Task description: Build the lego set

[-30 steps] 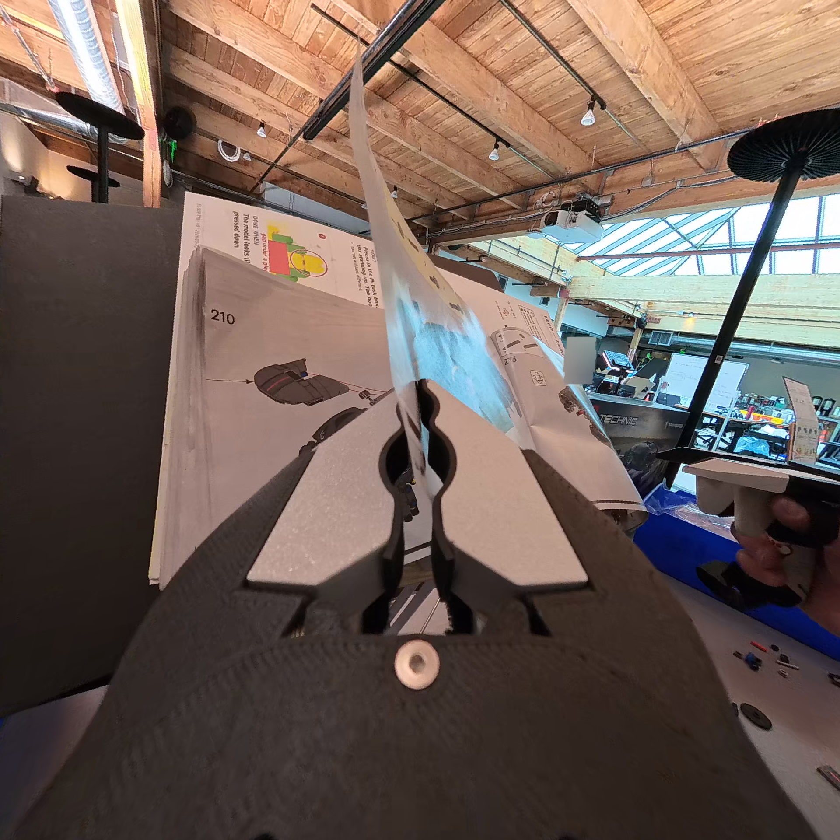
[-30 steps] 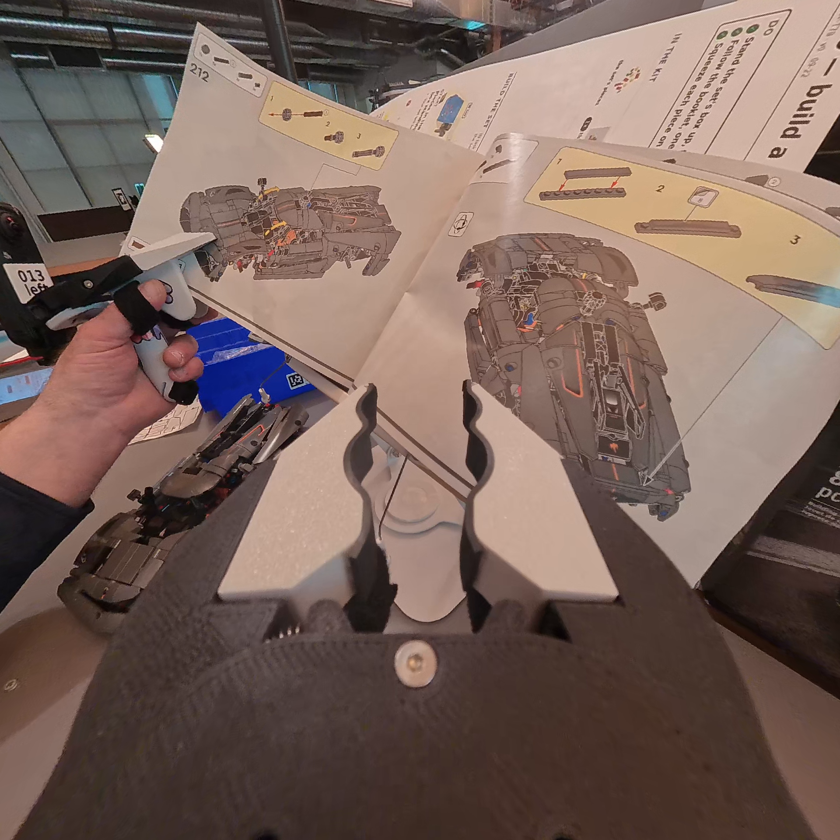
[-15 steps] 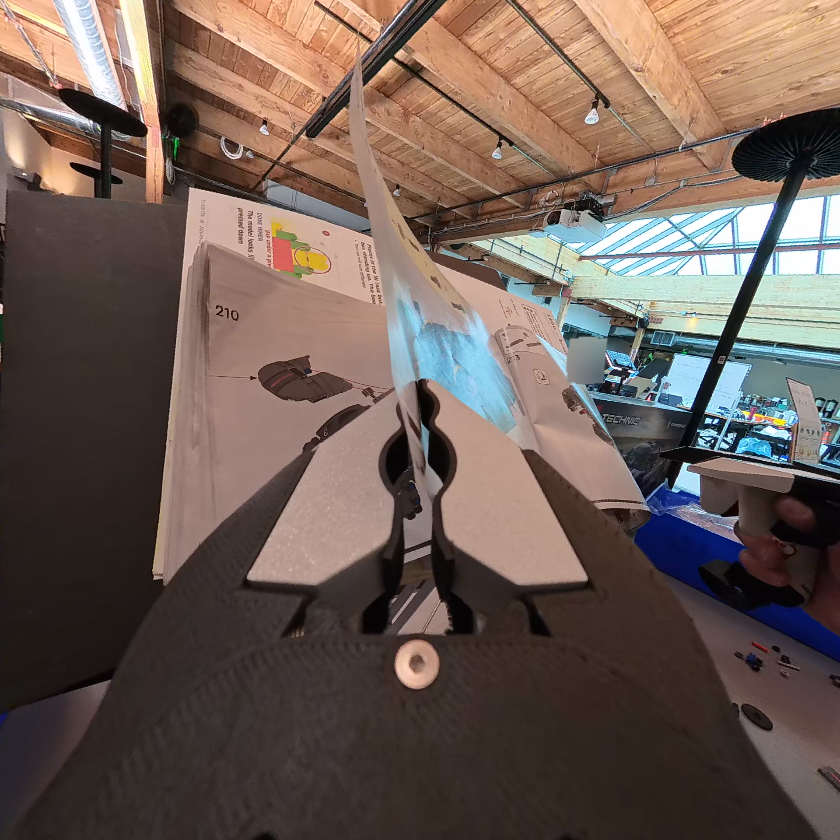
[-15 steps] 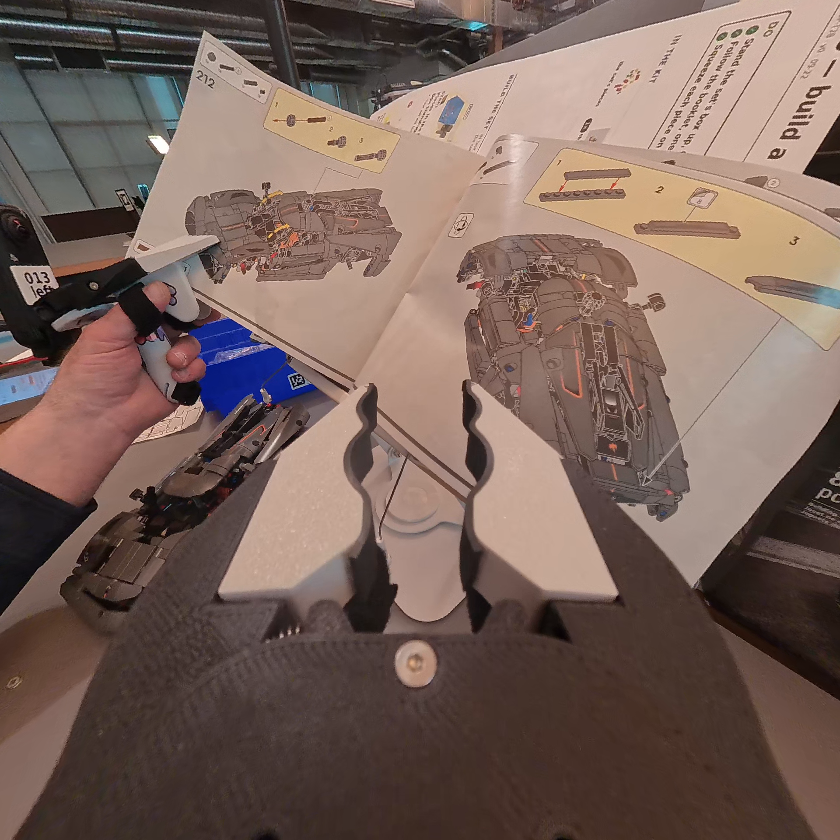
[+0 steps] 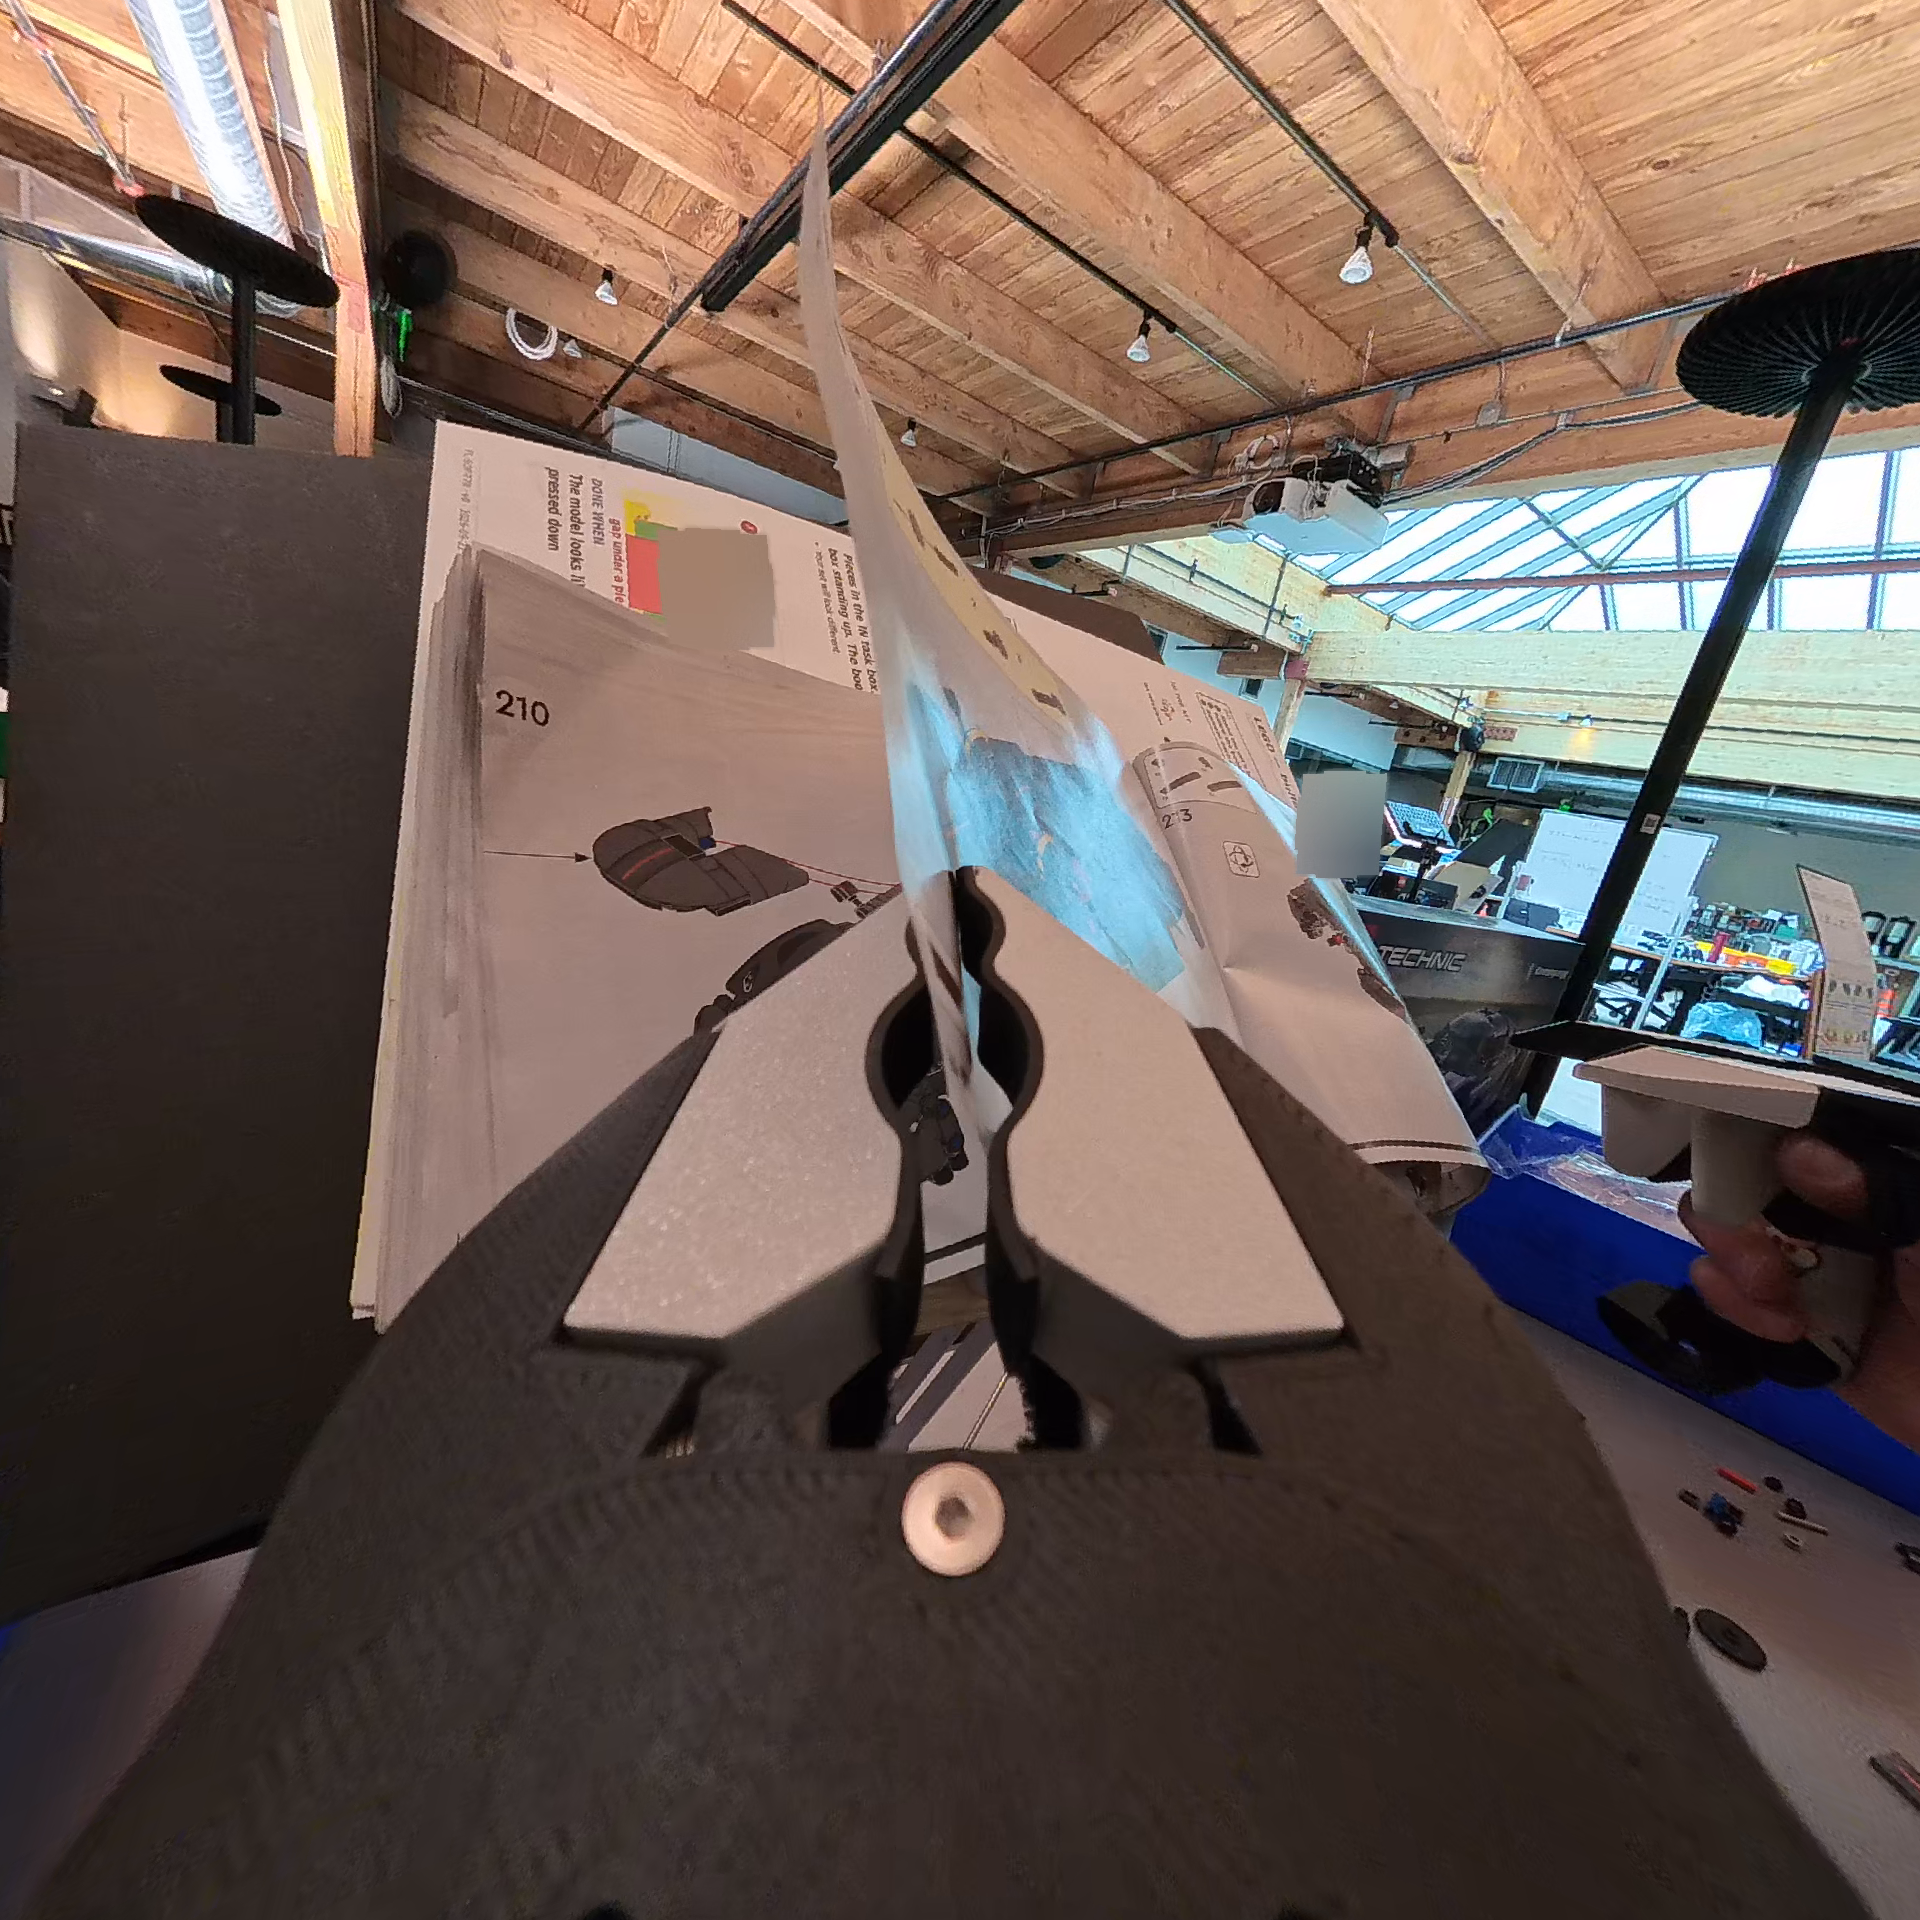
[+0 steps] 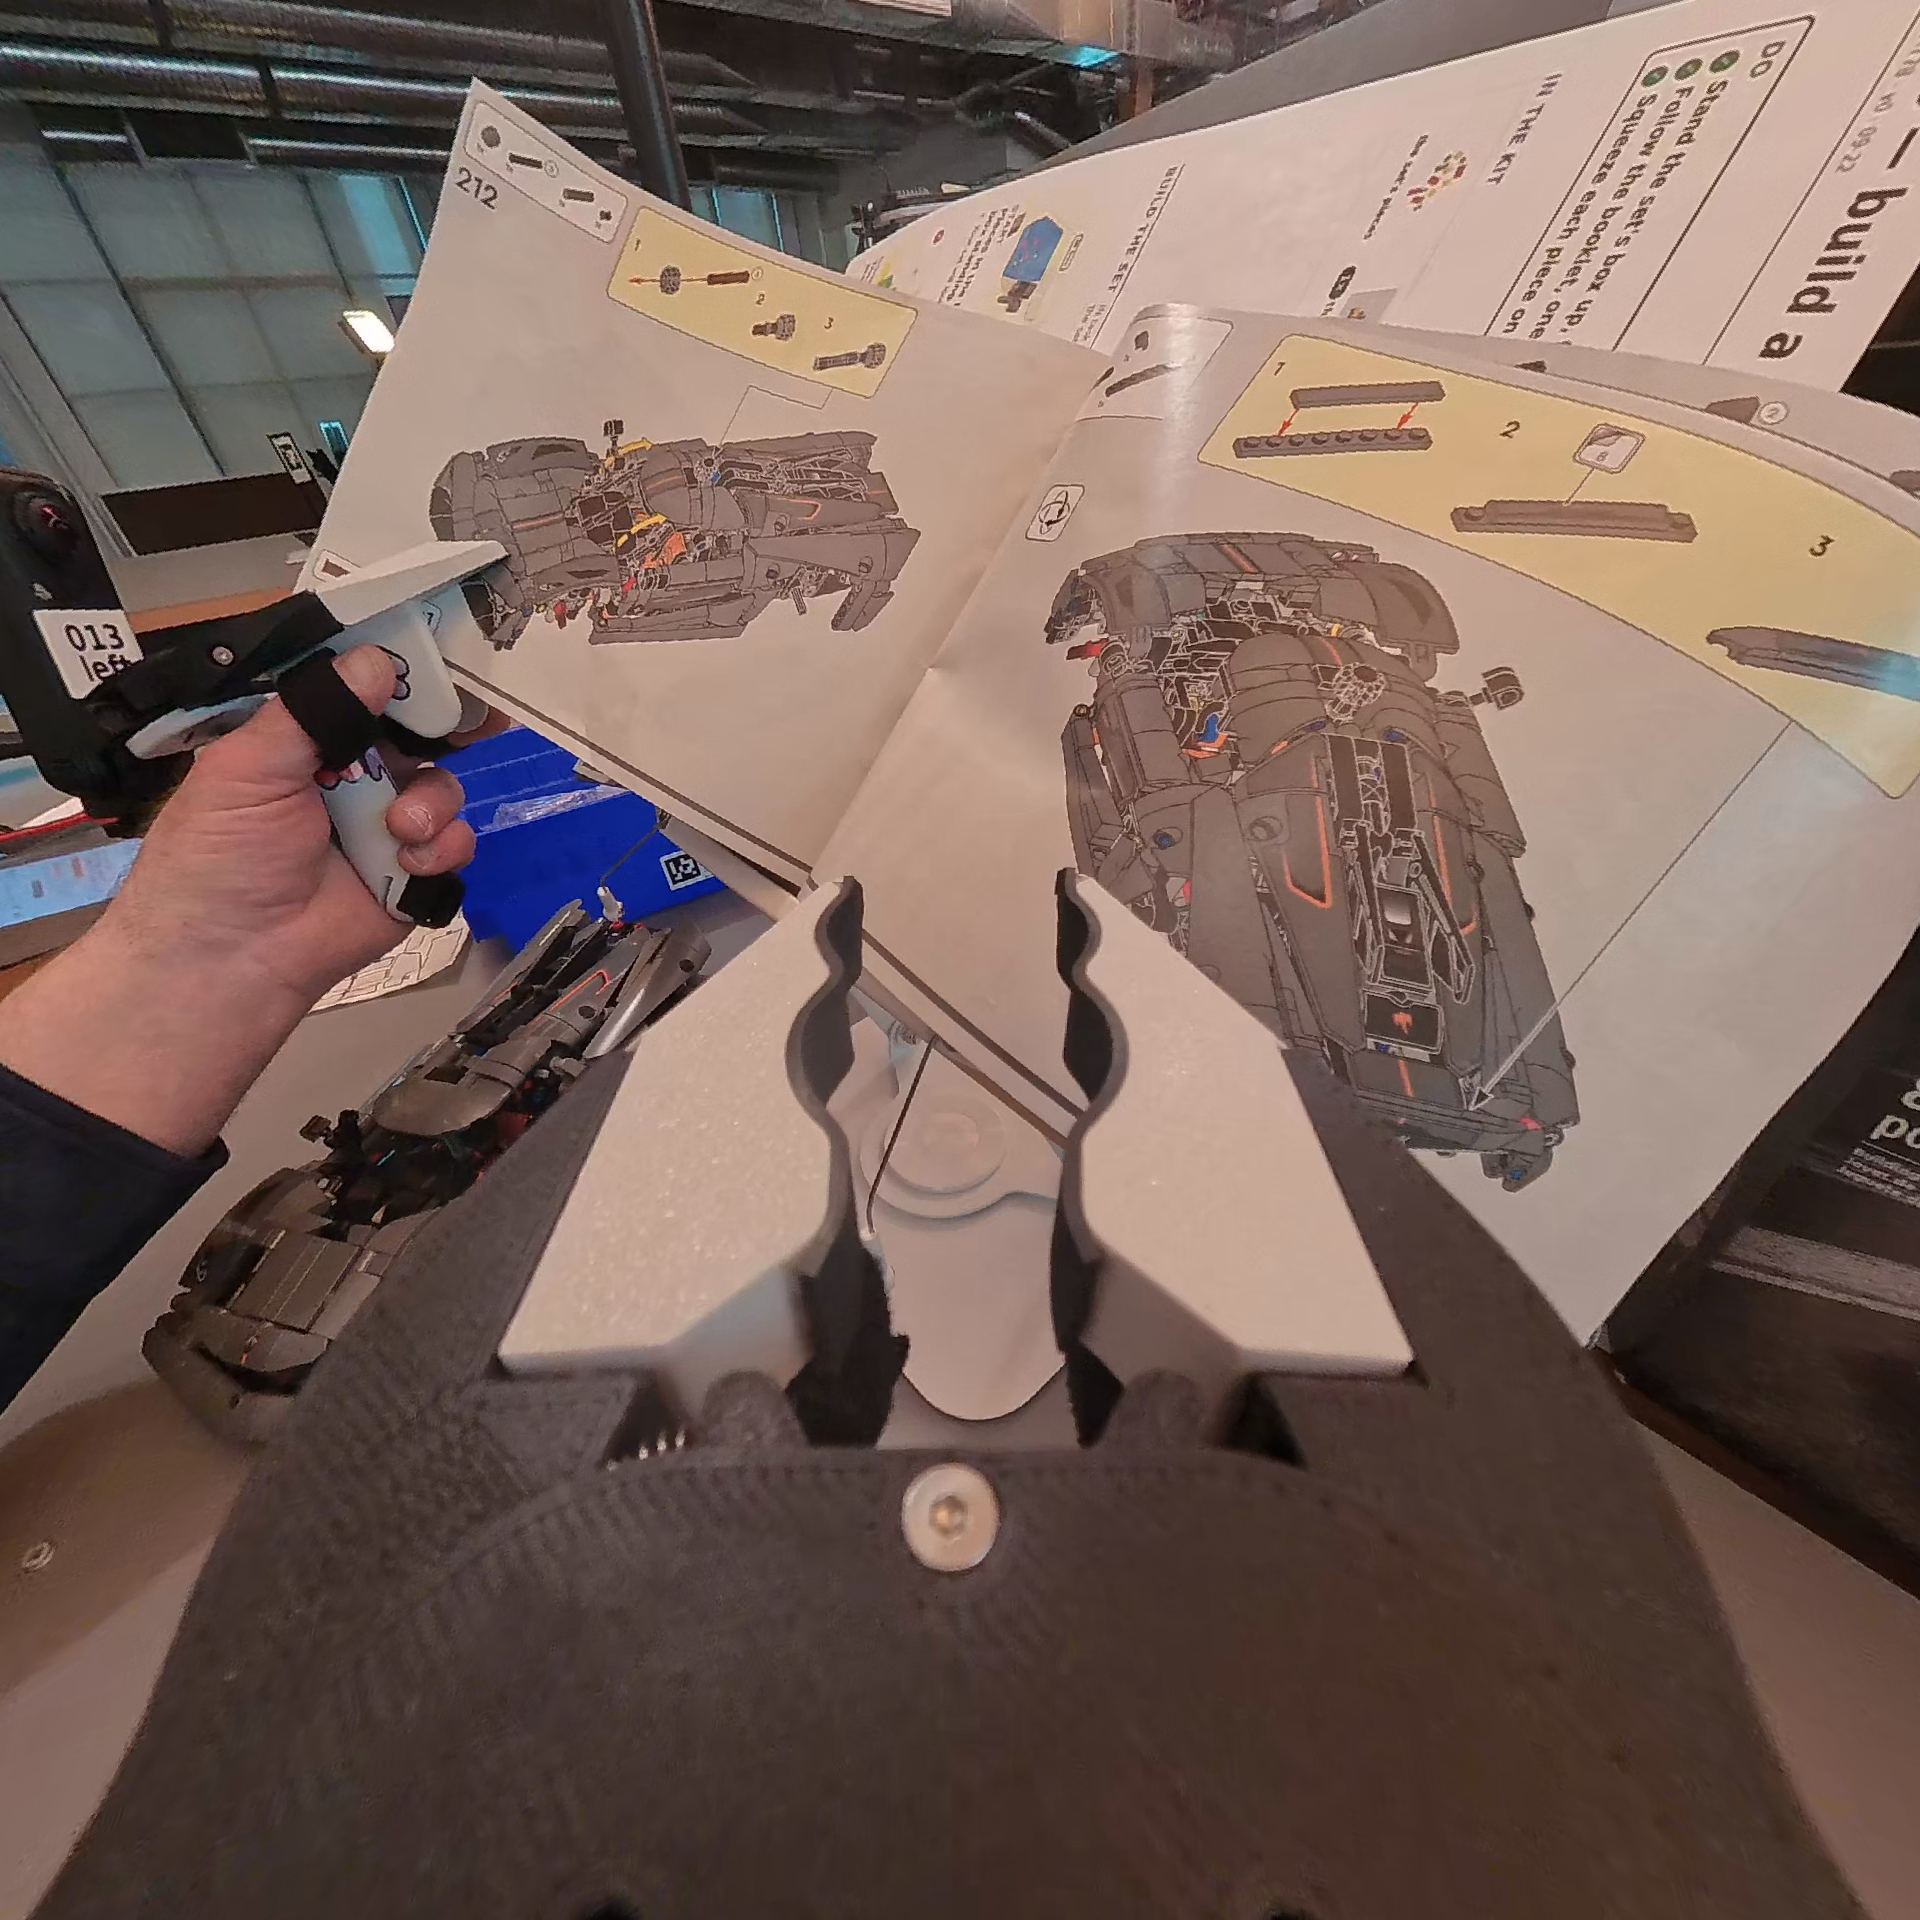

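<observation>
Left wrist view: page inside left claw.

Wood-beam ceiling w/ track lights, skylight windows at right

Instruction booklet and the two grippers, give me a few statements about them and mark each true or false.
1. The left gripper has its jaws shut on a page of the instruction booklet. True.
2. The right gripper grips a loose brick. False: its jaws are open and hold nothing.
3. The dark lego car lies on the table, left of the right gripper. True.
4. The booklet lies flat on the table. False: it stands propped upright.
5. The blue bin is behind the car. True.
</observation>
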`<state>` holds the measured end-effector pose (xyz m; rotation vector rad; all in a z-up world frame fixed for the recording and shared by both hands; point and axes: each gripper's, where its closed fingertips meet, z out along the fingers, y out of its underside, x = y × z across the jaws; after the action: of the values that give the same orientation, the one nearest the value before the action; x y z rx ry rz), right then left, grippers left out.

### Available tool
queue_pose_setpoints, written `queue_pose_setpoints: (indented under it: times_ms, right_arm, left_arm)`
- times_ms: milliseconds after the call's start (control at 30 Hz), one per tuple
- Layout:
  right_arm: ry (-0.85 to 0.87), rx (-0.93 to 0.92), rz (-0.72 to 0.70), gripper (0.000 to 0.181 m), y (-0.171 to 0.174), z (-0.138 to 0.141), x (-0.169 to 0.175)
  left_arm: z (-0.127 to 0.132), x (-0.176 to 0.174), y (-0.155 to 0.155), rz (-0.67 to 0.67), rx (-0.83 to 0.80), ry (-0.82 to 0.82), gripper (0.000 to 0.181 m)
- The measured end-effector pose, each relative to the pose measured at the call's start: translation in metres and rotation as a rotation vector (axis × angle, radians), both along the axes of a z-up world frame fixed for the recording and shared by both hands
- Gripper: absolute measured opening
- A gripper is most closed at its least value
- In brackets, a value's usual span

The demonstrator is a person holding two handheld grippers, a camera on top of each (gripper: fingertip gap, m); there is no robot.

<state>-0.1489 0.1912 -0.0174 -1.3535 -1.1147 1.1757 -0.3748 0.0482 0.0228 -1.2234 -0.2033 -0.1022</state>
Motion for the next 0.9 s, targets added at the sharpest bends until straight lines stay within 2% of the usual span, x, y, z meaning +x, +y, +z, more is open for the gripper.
queue_pose_setpoints:
  times_ms: [567, 700, 900]
  right_arm:
    - [0.000, 0.001, 0.001, 0.036, 0.001, 0.001, -0.002]
    - [0.006, 0.005, -0.002, 0.036, 0.002, 0.004, 0.000]
    - [0.026, 0.015, -0.006, 0.036, 0.001, 0.015, 0.006]
  left_arm:
    - [-0.006, -0.005, 0.001, 0.018, -0.014, -0.009, 0.000]
    - [-0.016, -0.018, 0.000, 0.099, -0.077, -0.011, 0.000]
    - [-0.046, -0.037, 0.004, 0.197, -0.265, -0.015, 0.002]
